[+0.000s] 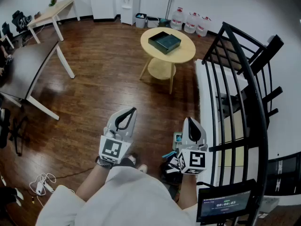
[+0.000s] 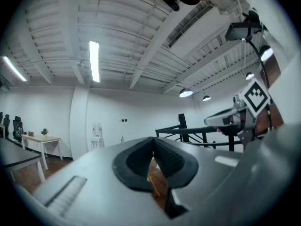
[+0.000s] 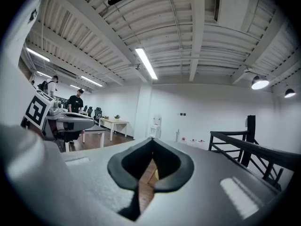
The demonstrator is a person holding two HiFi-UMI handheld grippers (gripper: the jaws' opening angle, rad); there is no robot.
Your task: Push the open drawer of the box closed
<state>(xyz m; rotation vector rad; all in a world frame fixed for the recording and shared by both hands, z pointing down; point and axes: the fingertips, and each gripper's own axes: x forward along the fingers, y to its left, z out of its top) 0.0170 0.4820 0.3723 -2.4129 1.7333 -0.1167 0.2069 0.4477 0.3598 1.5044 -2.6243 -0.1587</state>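
A dark teal box (image 1: 164, 41) sits on a round yellow table (image 1: 181, 55) across the room; from here I cannot make out its drawer. Both grippers are held close to the person's body, far from the table. My left gripper (image 1: 128, 113) points forward with its jaws shut and nothing between them. My right gripper (image 1: 190, 122) beside it is shut and empty too. In the left gripper view the black pads (image 2: 141, 161) meet in front of the ceiling and far wall. In the right gripper view the pads (image 3: 167, 166) are likewise closed.
A black metal railing (image 1: 235, 102) runs along the right. A dark desk (image 1: 28, 69) stands at the left, a light wooden desk (image 1: 51, 13) behind it. A water cooler (image 1: 130, 4) and water bottles (image 1: 190, 22) line the far wall. Cables (image 1: 42, 182) lie on the wooden floor.
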